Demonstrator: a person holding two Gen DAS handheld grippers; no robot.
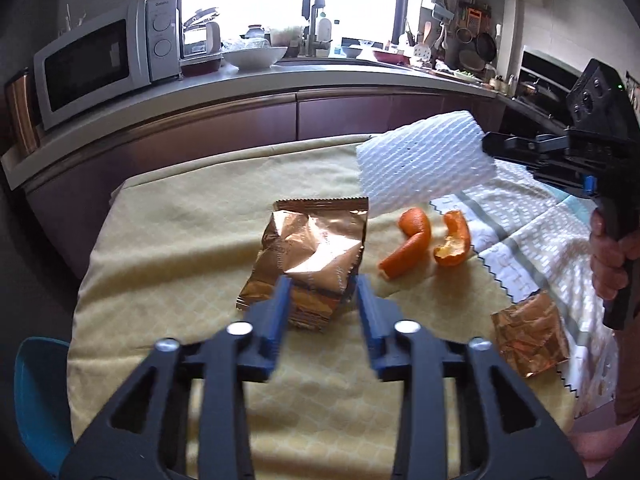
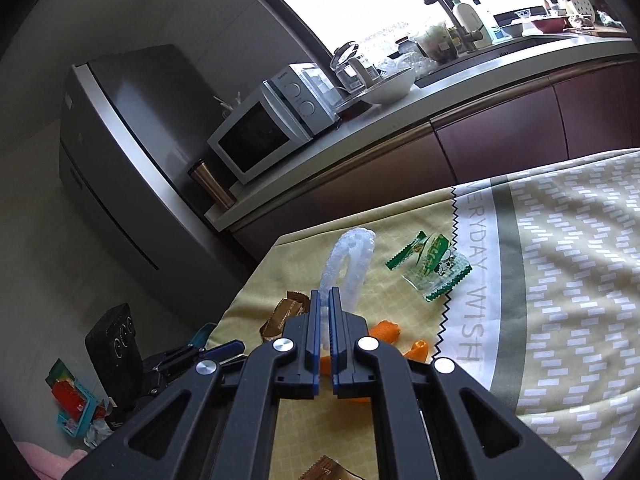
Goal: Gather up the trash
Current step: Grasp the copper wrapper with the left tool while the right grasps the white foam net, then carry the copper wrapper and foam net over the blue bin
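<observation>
Right tool (image 2: 325, 294) is clenching foam net (image 1: 424, 164), holding it above bench (image 1: 160, 240). Left tool (image 1: 322, 284) is released, straddling gold wrapper (image 1: 312, 248). Next, probably: clamping wrapper, carrying both to bin; none visible.

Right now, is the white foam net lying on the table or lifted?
Lifted: the white foam net hangs clear above the tablecloth, pinched in the shut right hand-held gripper.

Black left tool (image 1: 322, 280), blue fingers (image 1: 280, 312), silver screws
</observation>
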